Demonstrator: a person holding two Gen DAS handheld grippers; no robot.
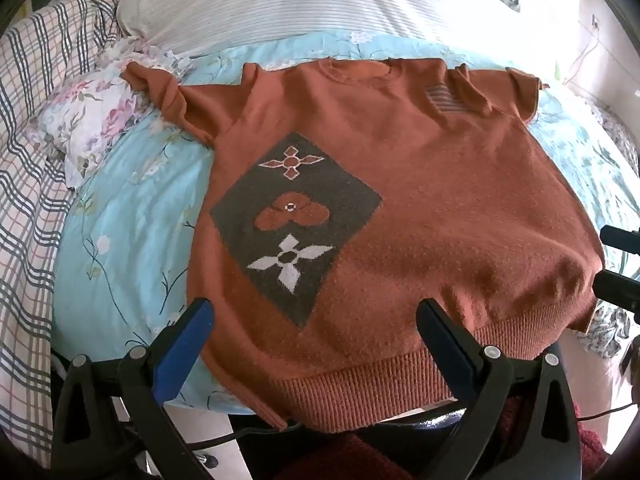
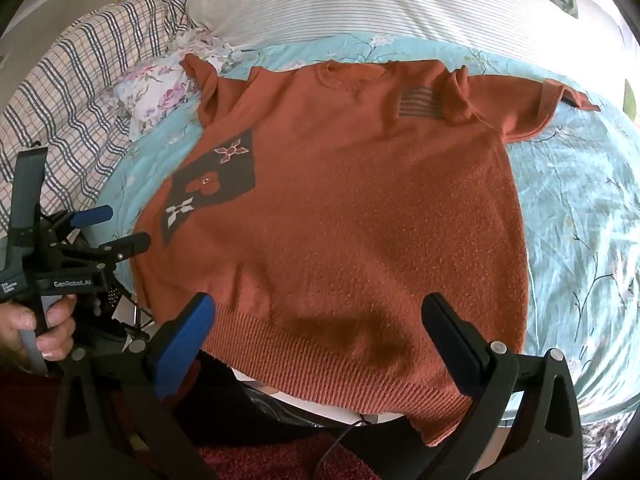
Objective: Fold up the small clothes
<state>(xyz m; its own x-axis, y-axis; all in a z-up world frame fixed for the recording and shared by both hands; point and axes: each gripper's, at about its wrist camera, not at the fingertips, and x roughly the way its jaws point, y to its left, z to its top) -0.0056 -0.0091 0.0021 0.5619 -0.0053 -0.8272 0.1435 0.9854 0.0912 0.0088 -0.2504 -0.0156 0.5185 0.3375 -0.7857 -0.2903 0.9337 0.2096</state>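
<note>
Sweater point(image 1: 400, 200) flat on bed point(image 1: 132, 216), both grippers wide open, empty.
Left gripper point(image 1: 316, 324) at sweater's 7 o'clock hem; right gripper point(image 2: 320, 320) at 5 o'clock hem; collar at 12; sleeves spread at 10 and 2.

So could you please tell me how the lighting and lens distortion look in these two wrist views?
Left wrist view: daylight blows out the top right beyond the striped pillow, and the fisheye bows the sweater and quilt. Right wrist view: the same glare at the right edge, a soft dark shadow on the sweater's ribbed hem, and dark lens corners; both look sharp.
</note>
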